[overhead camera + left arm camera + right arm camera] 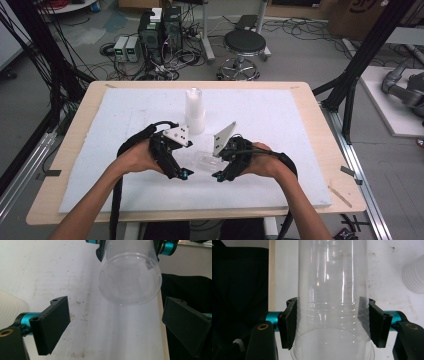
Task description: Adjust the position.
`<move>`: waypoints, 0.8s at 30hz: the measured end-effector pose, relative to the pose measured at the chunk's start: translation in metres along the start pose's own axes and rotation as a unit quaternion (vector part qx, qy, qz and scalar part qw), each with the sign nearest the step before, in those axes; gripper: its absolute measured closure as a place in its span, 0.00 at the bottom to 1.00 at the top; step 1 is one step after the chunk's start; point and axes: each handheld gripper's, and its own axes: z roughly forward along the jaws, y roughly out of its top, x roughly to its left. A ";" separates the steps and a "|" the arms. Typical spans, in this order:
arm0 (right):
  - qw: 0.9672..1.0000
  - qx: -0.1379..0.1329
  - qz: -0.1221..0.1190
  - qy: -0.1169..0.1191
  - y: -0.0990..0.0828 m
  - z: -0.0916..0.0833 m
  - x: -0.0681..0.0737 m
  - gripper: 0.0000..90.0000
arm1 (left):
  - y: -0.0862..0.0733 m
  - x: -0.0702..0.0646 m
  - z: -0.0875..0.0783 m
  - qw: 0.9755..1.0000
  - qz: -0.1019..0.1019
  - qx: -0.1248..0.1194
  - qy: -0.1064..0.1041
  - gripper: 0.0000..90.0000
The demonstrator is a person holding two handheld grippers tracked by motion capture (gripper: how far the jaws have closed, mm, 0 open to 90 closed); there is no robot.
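**A:** so where's the clear plastic cup (333, 305) at?

**B:** lying sideways in the air just above the white foam surface (280, 120), between the two hands. The right claw (333, 322) has it, pads pressed on both sides of the cup wall near the rim end.

**A:** and the left claw (115, 325)?

**B:** wide open, holding nothing. The cup's closed bottom points at it, just ahead of its pads, not touching.

**A:** anything else around?

**B:** a stack of white ribbed cups (194, 111) standing upright just behind the hands.
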 end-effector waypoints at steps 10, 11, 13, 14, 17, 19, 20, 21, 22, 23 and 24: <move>1.000 0.010 -0.004 0.008 0.001 0.002 -0.002 0.39 | 0.006 -0.002 0.009 1.000 0.006 -0.005 -0.016 0.14; 1.000 0.012 0.000 0.009 0.001 0.002 -0.002 0.39 | 0.006 -0.002 0.011 1.000 0.005 -0.010 -0.020 0.15; 1.000 0.012 -0.001 0.008 0.001 0.002 -0.001 0.39 | 0.007 -0.002 0.014 1.000 0.004 -0.010 -0.022 0.18; 1.000 0.013 -0.001 0.008 0.001 0.002 -0.001 0.39 | 0.007 -0.001 0.015 1.000 0.005 -0.007 -0.022 0.19; 1.000 0.013 0.000 0.007 0.001 0.002 -0.001 0.39 | 0.008 -0.001 0.018 1.000 0.002 -0.001 -0.026 0.20; 1.000 0.017 -0.001 0.007 0.002 0.004 0.000 0.39 | 0.009 -0.001 0.020 1.000 0.005 -0.005 -0.027 0.22; 1.000 0.018 -0.004 0.008 0.002 0.005 0.000 0.39 | 0.009 -0.001 0.020 1.000 0.004 -0.007 -0.028 0.25; 1.000 0.017 -0.004 0.008 0.003 0.005 0.000 0.39 | 0.009 0.000 0.021 0.999 0.006 -0.005 -0.031 0.26; 1.000 0.019 -0.003 0.009 0.003 0.006 0.000 0.39 | 0.009 0.000 0.021 0.999 0.007 -0.004 -0.034 0.28; 1.000 0.018 -0.004 0.010 0.003 0.006 0.000 0.39 | 0.009 0.000 0.022 0.999 0.007 -0.004 -0.034 0.29; 1.000 0.019 -0.004 0.011 0.004 0.007 0.000 0.39 | 0.009 0.000 0.022 0.999 0.007 -0.005 -0.034 0.31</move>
